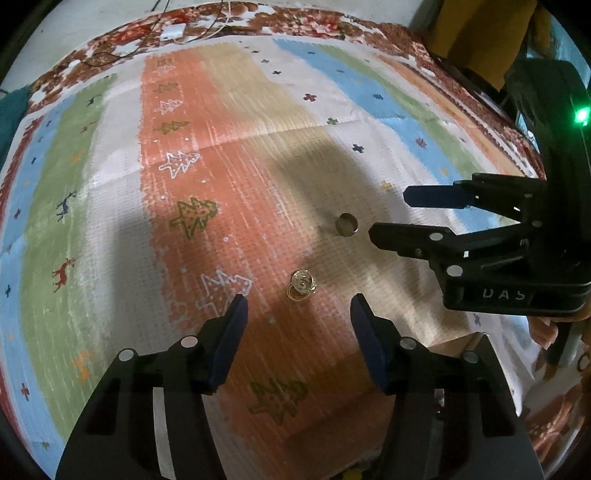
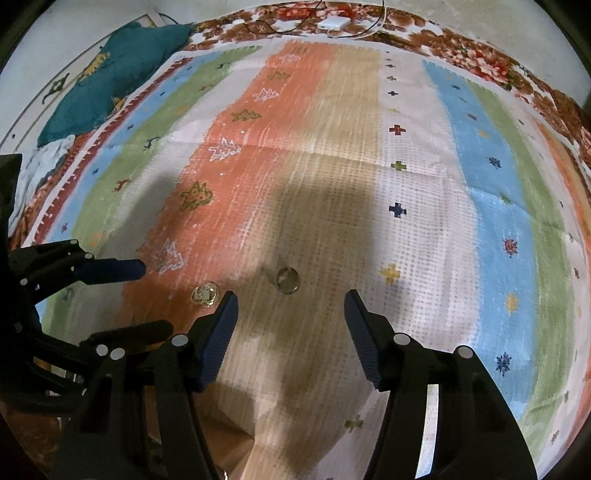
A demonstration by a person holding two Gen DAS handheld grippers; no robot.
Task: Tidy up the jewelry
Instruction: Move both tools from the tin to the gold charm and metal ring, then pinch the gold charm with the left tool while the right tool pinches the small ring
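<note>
A gold ornate jewelry piece [image 1: 302, 286] [image 2: 205, 294] lies on the striped mat [image 1: 229, 166] [image 2: 332, 166]. My left gripper [image 1: 299, 301] [image 2: 155, 297] hangs just over it, open, blue pads on either side and not touching it. A plain gold band ring [image 1: 346, 224] [image 2: 287, 280] lies a little further away on the beige stripe. My right gripper [image 2: 290, 295] [image 1: 388, 214] is open right by it, the ring just ahead of the gap between the fingertips. Neither gripper holds anything.
The mat lies on a floral bedsheet [image 2: 480, 55]. A white charger with cables [image 2: 334, 23] [image 1: 173, 32] sits at the far edge, and a teal cloth [image 2: 122, 74] at the far left. A brown cardboard edge [image 1: 458, 339] shows under the grippers.
</note>
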